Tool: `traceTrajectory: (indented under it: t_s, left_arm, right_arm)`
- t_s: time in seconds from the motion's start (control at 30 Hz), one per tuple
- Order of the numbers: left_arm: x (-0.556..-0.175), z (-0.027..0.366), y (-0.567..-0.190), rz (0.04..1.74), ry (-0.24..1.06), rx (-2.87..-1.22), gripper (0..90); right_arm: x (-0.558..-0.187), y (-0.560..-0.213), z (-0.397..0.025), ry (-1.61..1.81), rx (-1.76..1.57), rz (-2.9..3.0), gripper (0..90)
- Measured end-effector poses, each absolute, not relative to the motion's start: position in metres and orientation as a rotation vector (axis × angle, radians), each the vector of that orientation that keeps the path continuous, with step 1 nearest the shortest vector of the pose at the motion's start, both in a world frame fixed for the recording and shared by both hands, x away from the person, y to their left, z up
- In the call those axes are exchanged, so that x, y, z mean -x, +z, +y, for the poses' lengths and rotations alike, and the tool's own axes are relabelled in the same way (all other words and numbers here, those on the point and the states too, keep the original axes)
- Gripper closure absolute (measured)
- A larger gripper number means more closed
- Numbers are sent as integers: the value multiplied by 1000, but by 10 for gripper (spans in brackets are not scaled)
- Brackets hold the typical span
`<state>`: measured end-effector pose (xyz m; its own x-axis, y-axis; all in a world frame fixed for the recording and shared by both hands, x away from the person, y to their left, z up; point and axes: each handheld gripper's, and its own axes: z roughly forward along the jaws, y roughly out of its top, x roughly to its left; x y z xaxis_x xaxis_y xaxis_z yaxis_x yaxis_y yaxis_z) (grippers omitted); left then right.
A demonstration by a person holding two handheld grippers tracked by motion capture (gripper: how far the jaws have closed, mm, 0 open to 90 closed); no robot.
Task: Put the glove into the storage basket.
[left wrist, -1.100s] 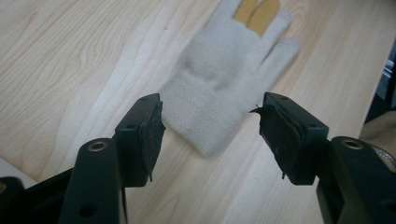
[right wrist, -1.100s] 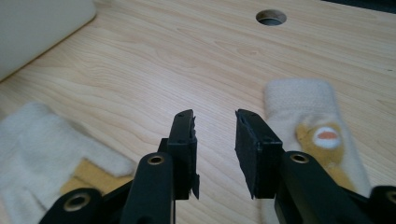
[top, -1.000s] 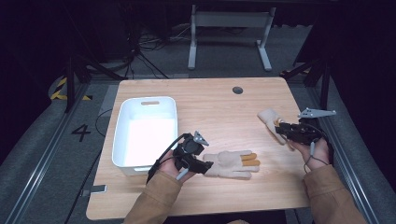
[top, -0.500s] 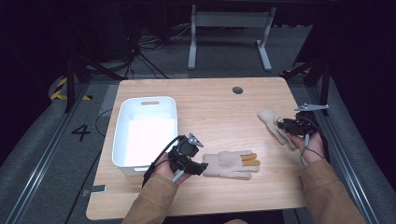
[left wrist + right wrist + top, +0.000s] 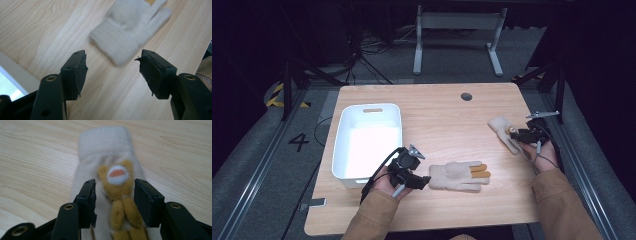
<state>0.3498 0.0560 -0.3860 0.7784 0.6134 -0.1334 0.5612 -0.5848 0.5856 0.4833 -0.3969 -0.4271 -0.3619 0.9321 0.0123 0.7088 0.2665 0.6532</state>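
A cream knit glove [image 5: 457, 176] with orange fingertips lies flat near the table's front. My left gripper [image 5: 419, 181] stands open just left of its cuff [image 5: 117, 47], with nothing between the jaws of the left gripper [image 5: 113, 56]. A second cream glove [image 5: 503, 131] lies at the right side of the table. My right gripper [image 5: 518, 135] is over it. In the right gripper view a yellow bear patch [image 5: 116, 182] on that glove [image 5: 105, 142] sits between the jaws of the right gripper [image 5: 115, 186], which are open and close on either side of it.
A white plastic bin [image 5: 341, 150] stands at the table's left, its corner [image 5: 10, 80] beside my left gripper. A round cable hole [image 5: 466, 96] is in the wooden table [image 5: 437, 115] near the far edge. Dark floor and a rail lie beyond the right edge.
My left gripper has drawn back slightly toward the front edge, away from the glove's cuff. My right gripper has edged left onto the second glove. Both gloves stay where they were.
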Motion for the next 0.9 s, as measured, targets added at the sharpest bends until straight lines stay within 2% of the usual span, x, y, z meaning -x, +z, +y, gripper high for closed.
traceTrajectory:
  t_s: [0.27,0.63,0.9]
  left_arm:
    - [-350,57,-389,886,101,-2346,388]
    - [-350,58,-389,891,98,-2347,387]
    - [-350,58,-390,893,92,-2347,387]
  right_arm:
    - [-488,-435,-397,774,-1505,2177,507]
    - [-490,-440,-398,738,-1510,2193,537]
    - [-488,-438,-396,728,-1482,2215,685]
